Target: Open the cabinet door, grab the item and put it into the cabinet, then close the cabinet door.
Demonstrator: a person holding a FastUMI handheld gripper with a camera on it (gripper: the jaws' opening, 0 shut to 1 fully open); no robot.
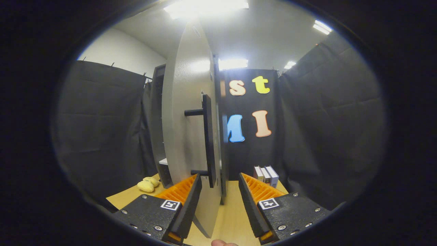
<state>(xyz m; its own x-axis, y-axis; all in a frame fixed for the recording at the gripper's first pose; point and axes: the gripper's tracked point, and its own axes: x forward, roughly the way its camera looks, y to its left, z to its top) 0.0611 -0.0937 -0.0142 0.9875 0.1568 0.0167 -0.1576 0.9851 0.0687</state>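
Note:
The grey cabinet door (184,136) stands swung out toward me, nearly edge-on, with its black vertical bar handle (208,140) on the face. My gripper (219,177) is open, and the door's free edge and the handle's lower end sit between the fingers. The left finger (186,201) lies against the handle side; the right finger (251,201) stands apart from the door. Behind the door the dark cabinet body (157,112) shows, with a pale shelf edge inside. A yellow soft toy (146,185) lies on the wooden table (235,218) left of the cabinet.
Three small boxes (266,175) stand upright on the table beyond the right finger, near the black cloth wall. Cloth walls close in on the left and right. A person's fingertip (223,243) shows just behind the gripper.

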